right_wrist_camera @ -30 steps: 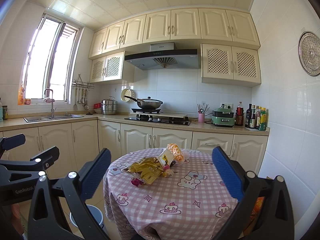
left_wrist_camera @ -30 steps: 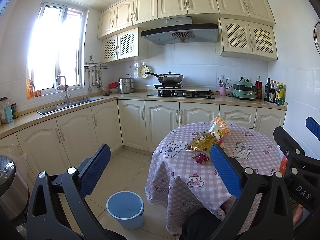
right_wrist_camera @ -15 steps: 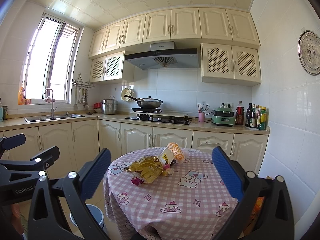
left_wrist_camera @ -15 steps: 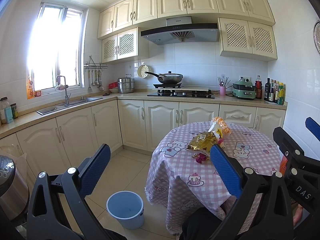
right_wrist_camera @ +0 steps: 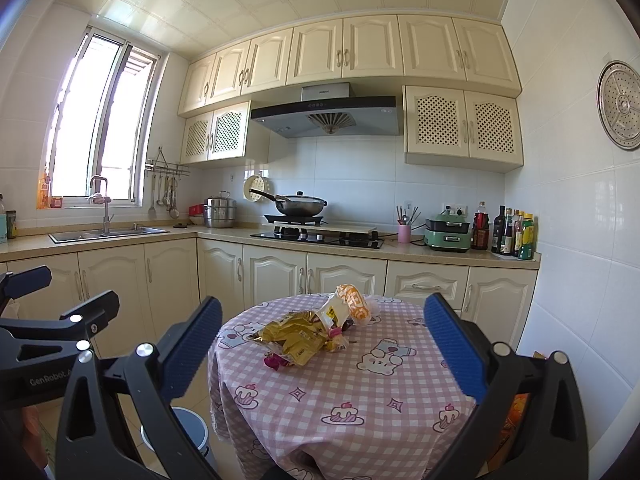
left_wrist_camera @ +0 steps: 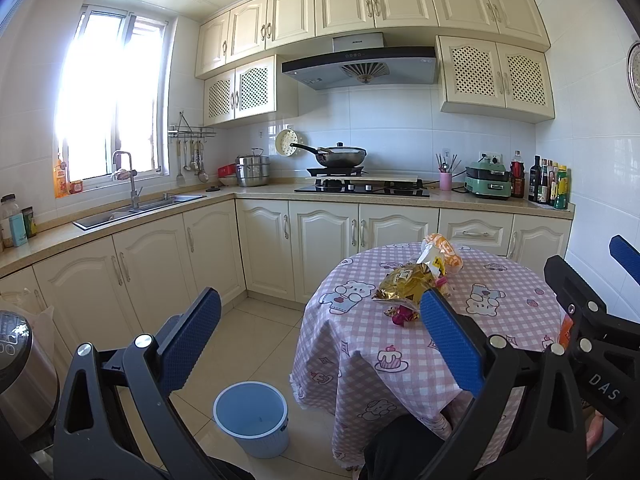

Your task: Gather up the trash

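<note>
Together, these lines recorded the moment:

Trash pile (right_wrist_camera: 308,334): lay heaped on the round table, at centre of the right wrist frame and right of centre in the left wrist frame (left_wrist_camera: 416,280).
Gold wrapper (right_wrist_camera: 292,338): crumpled, at the near left of the pile, touching the pieces behind it.
Orange and white bag (right_wrist_camera: 354,306): at the far side of the pile, tilted up against a pale packet with a yellow label (right_wrist_camera: 332,314).
Pink candy wrapper (right_wrist_camera: 274,361): small, at the near edge of the pile, just beside the gold wrapper.
Table (right_wrist_camera: 360,400): covered by a pink checked cloth with bears and cakes, its edge hanging down.
Blue bin (left_wrist_camera: 252,416): stood on the tiled floor, lower centre of the left wrist frame, just left of the hanging cloth and open-topped; only its rim showed in the right wrist frame (right_wrist_camera: 192,428).
Left gripper (left_wrist_camera: 316,338): spread wide, nothing between its blue pads, held above the floor, well short of the pile.
Right gripper (right_wrist_camera: 322,342): also spread wide and empty, framing the table without touching it.
Counter (left_wrist_camera: 260,192): ran along the back walls, with a sink (left_wrist_camera: 136,208) at left and a wok (left_wrist_camera: 340,156) on the hob at centre.
Bottles (left_wrist_camera: 546,182): grouped at the counter's right end.
</note>
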